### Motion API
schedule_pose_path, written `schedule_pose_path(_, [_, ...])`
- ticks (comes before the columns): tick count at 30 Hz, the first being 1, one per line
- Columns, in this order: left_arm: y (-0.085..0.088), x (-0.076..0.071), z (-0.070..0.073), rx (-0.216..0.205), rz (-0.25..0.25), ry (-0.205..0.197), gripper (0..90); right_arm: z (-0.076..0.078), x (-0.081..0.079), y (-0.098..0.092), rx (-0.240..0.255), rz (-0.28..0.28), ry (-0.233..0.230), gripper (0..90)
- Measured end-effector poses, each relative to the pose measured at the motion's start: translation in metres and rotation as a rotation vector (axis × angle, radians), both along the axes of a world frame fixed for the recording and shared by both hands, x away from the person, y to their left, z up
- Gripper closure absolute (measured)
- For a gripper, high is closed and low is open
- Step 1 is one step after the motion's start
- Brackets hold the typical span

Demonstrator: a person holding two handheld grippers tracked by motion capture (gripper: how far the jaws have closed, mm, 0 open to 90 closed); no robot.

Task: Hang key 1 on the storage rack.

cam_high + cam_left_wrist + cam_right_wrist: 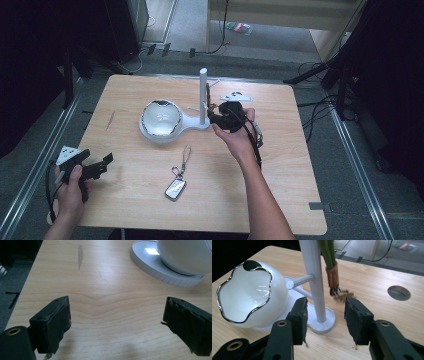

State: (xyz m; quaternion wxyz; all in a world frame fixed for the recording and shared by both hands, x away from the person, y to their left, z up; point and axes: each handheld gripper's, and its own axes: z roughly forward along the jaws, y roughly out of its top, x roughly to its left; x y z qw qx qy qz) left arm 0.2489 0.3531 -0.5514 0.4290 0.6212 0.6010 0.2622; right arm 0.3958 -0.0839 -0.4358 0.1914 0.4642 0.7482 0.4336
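The tabletop (150,200) is pale wood with rounded corners, and a round hole (399,292) in it shows in the right gripper view.

Near its middle stands a white stand (196,121): a round base plate carrying a white bowl (160,118) with a wavy silver rim, joined to a small foot from which an upright post (203,95) rises. In the right gripper view 1 short peg (300,281) sticks out sideways from the post toward the bowl.

The right claw (216,116) is held at the foot of the post, on the side away from the bowl. In its own view the 2 jaws stand parted, with nothing pressed between the pads; the post foot lies just ahead of the gap.

A green cord (327,252) hangs down just beside the post. It ends in a brown sleeve (332,276) and a small brass-coloured fitting (342,295), which hangs near the tabletop ahead of the right jaw and touches neither pad.

The left claw (102,165) rests low at the tabletop's near left corner, well apart from the stand. Its jaws are wide apart and empty.

A silver key fob (176,189) with a thin strap (185,157) lies flat on the tabletop between the 2 hands, nearer the person than the bowl.
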Motion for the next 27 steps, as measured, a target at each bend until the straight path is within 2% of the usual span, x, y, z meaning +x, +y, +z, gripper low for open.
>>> schedule_pose_path(4, [0.000, 0.000, 0.000, 0.000, 0.001, 0.000, 8.0, 0.001, -0.006, -0.005, -0.008, -0.031, 0.013, 50.5])
schedule_pose_path(16, [0.000, 0.000, 0.000, 0.000, 0.000, -0.001, 8.1, -0.002, -0.024, -0.011, -0.056, -0.118, 0.114, 40.3])
schedule_pose_path(22, [0.000, 0.000, 0.000, 0.001, -0.001, 0.000, 8.0, -0.004, -0.033, -0.005, -0.111, -0.111, 0.185, 27.6])
schedule_pose_path(25, [0.000, 0.000, 0.000, 0.001, 0.000, 0.001, 8.0, -0.007, -0.037, -0.001, -0.102, -0.099, 0.240, 21.0])
schedule_pose_path(27, [0.000, 0.000, 0.000, 0.001, -0.003, 0.003, 8.0, -0.008, -0.040, 0.001, -0.126, -0.107, 0.241, 18.5])
